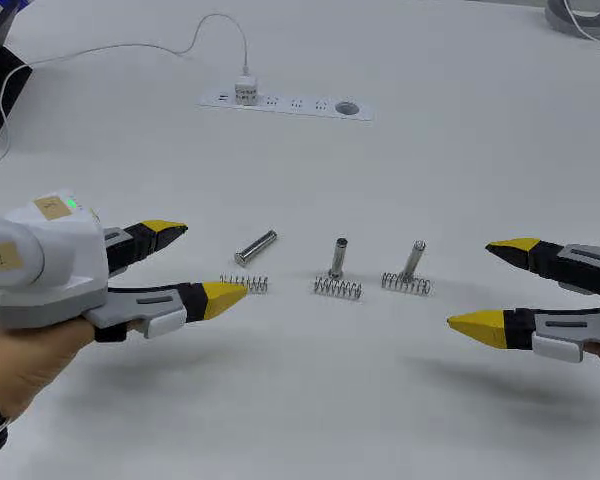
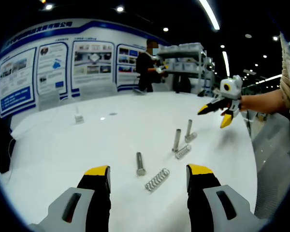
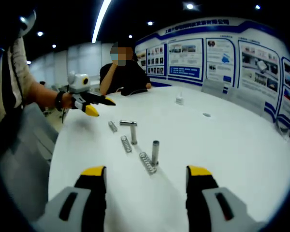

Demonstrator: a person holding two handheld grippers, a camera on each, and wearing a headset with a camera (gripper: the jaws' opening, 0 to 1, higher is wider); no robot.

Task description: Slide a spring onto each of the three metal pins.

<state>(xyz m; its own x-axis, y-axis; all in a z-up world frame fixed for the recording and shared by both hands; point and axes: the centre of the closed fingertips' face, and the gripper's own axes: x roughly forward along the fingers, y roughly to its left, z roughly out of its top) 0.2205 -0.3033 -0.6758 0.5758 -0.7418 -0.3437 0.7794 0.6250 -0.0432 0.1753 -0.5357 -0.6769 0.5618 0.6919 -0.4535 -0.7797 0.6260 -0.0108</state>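
Observation:
Three metal pins sit mid-table: the left pin (image 1: pixel 256 247) lies on its side, the middle pin (image 1: pixel 339 257) and the right pin (image 1: pixel 414 260) stand upright. A loose spring lies in front of each: left spring (image 1: pixel 244 284), middle spring (image 1: pixel 337 289), right spring (image 1: pixel 406 284). My left gripper (image 1: pixel 202 263) hovers open just left of the left spring, nothing between its jaws. My right gripper (image 1: pixel 498 284) is open and empty, to the right of the right pin. In the left gripper view the nearest pin (image 2: pixel 140 164) and spring (image 2: pixel 157 179) lie ahead of the jaws.
A white power strip (image 1: pixel 285 103) with a plugged-in charger and cable lies at the back of the white table (image 1: pixel 310 390). A dark object sits at the far left edge. A seated person (image 3: pixel 123 72) is beyond the table's end.

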